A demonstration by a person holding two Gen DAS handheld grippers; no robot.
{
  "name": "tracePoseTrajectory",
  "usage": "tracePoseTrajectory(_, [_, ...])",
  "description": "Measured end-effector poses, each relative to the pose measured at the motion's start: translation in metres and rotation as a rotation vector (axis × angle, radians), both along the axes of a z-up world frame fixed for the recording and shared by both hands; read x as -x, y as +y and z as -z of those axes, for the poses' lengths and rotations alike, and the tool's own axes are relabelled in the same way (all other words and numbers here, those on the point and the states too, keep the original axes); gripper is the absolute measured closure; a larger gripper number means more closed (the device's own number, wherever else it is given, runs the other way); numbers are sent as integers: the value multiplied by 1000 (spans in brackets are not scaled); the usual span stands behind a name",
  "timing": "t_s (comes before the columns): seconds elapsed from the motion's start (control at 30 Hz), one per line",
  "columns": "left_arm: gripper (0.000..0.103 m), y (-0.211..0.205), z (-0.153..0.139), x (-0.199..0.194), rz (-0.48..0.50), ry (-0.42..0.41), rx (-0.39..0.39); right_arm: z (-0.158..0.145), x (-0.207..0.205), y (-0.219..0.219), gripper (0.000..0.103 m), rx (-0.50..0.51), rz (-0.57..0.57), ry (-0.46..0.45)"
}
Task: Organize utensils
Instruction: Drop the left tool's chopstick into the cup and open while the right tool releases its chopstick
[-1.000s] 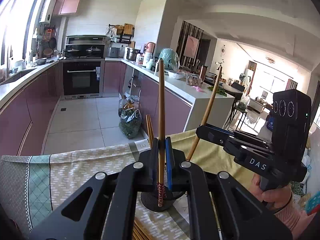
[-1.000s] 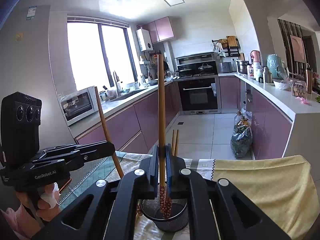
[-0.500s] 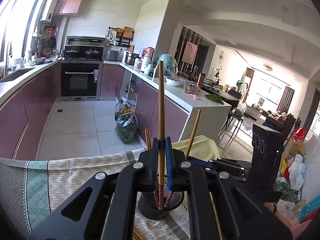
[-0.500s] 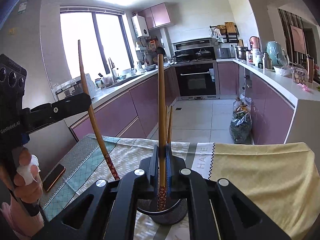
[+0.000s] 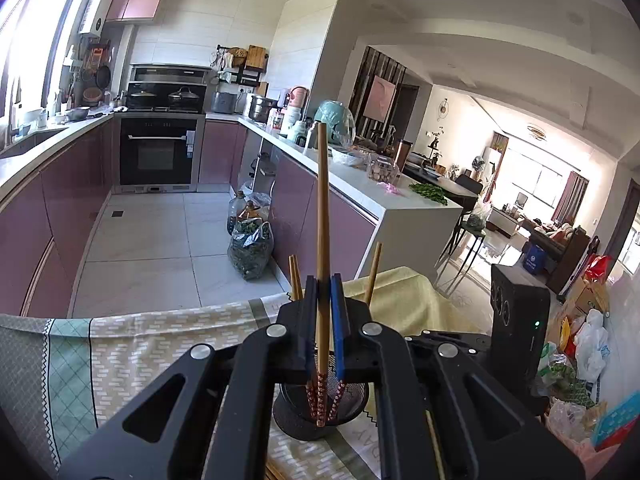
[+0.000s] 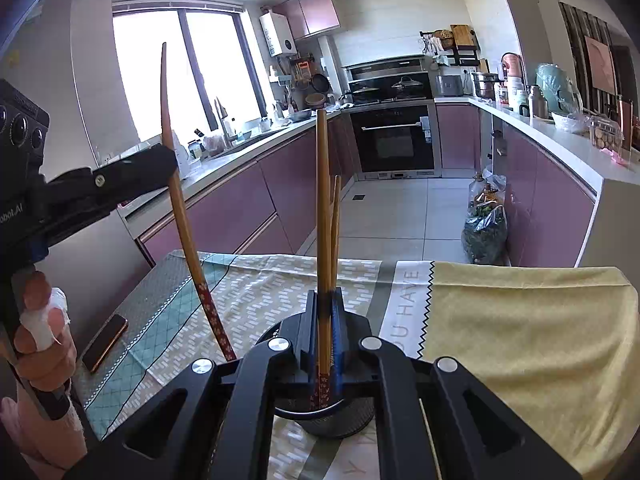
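A: Okay, what's hidden? In the left wrist view the left gripper covers the top of the mesh holder, so only its lower body shows.
B: Same on the right: the right gripper blocks most of the holder; its contents are hard to count.
A: Chopsticks look like tan wood with red patterned ends. Left gripper is clamped narrow on one chopstick, upright, its patterned end down in the holder.
B: Right gripper is also pinched on a chopstick, upright, lower end inside the holder. More sticks stand just behind it.
A: The holder sits on the patterned cloth on the tabletop.
B: Only the right view shows the left gripper's stick from the side, tilted, plus a phone on the cloth.
A: Only mine shows the right unit's camera block.
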State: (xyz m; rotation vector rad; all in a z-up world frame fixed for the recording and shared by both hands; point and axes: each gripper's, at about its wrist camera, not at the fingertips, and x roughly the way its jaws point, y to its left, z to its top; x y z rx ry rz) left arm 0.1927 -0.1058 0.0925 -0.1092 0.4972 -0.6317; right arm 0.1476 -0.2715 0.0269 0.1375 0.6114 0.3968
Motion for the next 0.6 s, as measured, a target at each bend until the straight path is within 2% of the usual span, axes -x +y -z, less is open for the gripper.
tracePoseTrajectory(0.17, [96, -5, 7, -12, -3, 23, -17, 2, -3, -1, 97, -7, -3, 9])
tracePoseTrajectory(0.43, [96, -33, 48, -25, 50, 122, -206, 6, -10, -1, 96, 6, -7, 37])
tracePoseTrajectory(0.6, [95, -41, 68, -38, 78, 179, -245, 11, -16, 0, 95, 8, 8, 63])
